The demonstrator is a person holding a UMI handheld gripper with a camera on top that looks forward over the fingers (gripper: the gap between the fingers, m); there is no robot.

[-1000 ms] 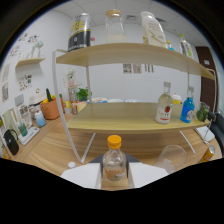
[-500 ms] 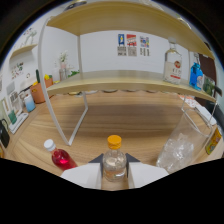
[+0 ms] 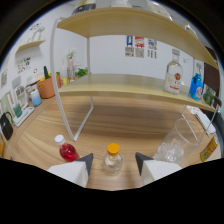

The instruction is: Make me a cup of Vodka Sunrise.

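Observation:
A small clear bottle with an orange cap (image 3: pixel 113 159) stands upright on the wooden table (image 3: pixel 120 125), between the two fingers of my gripper (image 3: pixel 113 163). The fingers are open, with a gap on each side of the bottle. A small bottle of red liquid with a white cap (image 3: pixel 66 150) stands just left of the left finger (image 3: pixel 84 163). To the right, beyond the right finger, a clear glass with ice in it (image 3: pixel 176 143) stands on the table.
A wooden shelf on white legs (image 3: pixel 90 112) spans the table ahead. On it stand a clear bottle with a red label (image 3: pixel 173 77) and a blue bottle (image 3: pixel 196 86). An orange plant pot (image 3: pixel 46 86) stands at the far left.
The view has dropped toward the table. The orange-capped bottle, gripped before, now stands on the table and the fingers have spread apart from it.

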